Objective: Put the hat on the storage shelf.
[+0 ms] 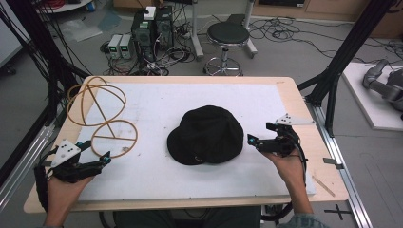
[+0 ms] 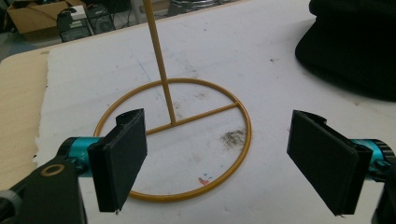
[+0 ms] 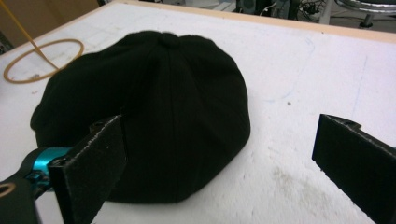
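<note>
Black hat [image 1: 207,134] lying in middle of white tabletop [image 1: 157,102]. Right tool [image 1: 256,140] waiting wide open beside hat, holding nothing. Left tool [image 1: 105,158] gaping wide, empty, near yellow wire stand [image 1: 102,116].

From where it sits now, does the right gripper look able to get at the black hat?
Probably yes. The right gripper is open just beside the black hat, jaws pointing at it, and nothing lies between them on the white mat.

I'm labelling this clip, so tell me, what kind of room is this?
Probably a robotics or data-recording lab: computer towers and tangled cables sit on the floor behind the table, a black frame stands beside it, and a grey robot arm lies at right.
</note>
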The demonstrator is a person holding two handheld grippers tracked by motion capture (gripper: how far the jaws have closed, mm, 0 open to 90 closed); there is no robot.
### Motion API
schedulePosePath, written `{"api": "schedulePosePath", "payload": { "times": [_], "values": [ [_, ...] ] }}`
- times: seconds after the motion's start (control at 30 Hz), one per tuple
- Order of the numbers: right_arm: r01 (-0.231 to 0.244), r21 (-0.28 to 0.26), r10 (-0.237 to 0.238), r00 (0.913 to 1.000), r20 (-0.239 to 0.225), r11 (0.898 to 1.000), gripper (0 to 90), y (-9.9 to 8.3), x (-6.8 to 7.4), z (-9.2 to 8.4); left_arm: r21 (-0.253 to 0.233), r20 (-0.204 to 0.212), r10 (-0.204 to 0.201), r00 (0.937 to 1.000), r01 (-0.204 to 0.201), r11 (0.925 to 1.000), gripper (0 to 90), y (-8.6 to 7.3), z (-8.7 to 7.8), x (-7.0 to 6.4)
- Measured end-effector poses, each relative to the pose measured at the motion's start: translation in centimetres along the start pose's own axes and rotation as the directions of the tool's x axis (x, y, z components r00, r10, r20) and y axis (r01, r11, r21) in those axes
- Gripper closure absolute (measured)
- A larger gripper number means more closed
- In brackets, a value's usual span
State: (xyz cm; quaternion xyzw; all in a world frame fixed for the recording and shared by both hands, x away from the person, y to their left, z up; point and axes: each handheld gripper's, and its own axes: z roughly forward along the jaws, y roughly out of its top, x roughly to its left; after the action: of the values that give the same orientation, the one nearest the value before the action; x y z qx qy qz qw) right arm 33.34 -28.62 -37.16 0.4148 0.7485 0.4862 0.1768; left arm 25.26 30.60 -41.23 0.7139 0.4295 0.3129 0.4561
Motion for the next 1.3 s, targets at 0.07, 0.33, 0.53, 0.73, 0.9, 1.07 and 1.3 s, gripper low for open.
{"api": "schedulePosePath", "payload": {
  "times": [0.07, 0.33, 0.53, 0.73, 0.9, 1.07, 1.3],
  "values": [
    [-0.005, -0.001, 0.005, 1.0000, -0.003, 1.000, 4.5, 0.2, 0.0, 0.1, 0.000, 0.001, -0.002, 1.0000, 0.002, 1.0000, 20.4, -0.1, 0.1, 0.0],
    [-0.002, -0.018, 0.001, 0.9997, -0.023, 1.000, 4.4, 1.6, 0.2, 1.6, 0.005, 0.008, -0.002, 1.0000, 0.002, 1.0000, 20.5, -0.1, 0.3, 0.0],
    [0.000, -0.049, -0.002, 0.9992, -0.039, 0.999, 4.4, 3.0, 0.6, 2.6, 0.006, 0.008, -0.004, 1.0000, 0.004, 1.0000, 20.5, -0.1, 0.3, 0.0],
    [0.024, -0.048, -0.027, 0.9981, -0.056, 0.999, 4.6, 4.0, 1.6, 4.2, 0.008, 0.011, -0.005, 0.9999, 0.005, 1.0000, 20.7, -0.2, 0.2, 0.1],
    [0.013, -0.057, -0.017, 0.9973, -0.071, 0.998, 4.8, 4.5, 2.2, 5.8, 0.006, 0.012, -0.004, 0.9999, 0.004, 1.0000, 20.7, -0.2, 0.3, 0.0],
    [-0.003, -0.050, -0.001, 0.9974, -0.072, 0.999, 5.0, 4.8, 2.6, 7.3, 0.012, 0.016, 0.002, 0.9999, -0.003, 0.9999, 20.8, -0.2, 0.4, -0.1],
    [0.001, -0.019, -0.002, 0.9977, -0.068, 1.000, 6.3, 4.5, 2.9, 9.0, 0.008, 0.014, 0.000, 0.9999, 0.000, 1.0000, 20.8, -0.2, 0.4, -0.1]
  ]
}}
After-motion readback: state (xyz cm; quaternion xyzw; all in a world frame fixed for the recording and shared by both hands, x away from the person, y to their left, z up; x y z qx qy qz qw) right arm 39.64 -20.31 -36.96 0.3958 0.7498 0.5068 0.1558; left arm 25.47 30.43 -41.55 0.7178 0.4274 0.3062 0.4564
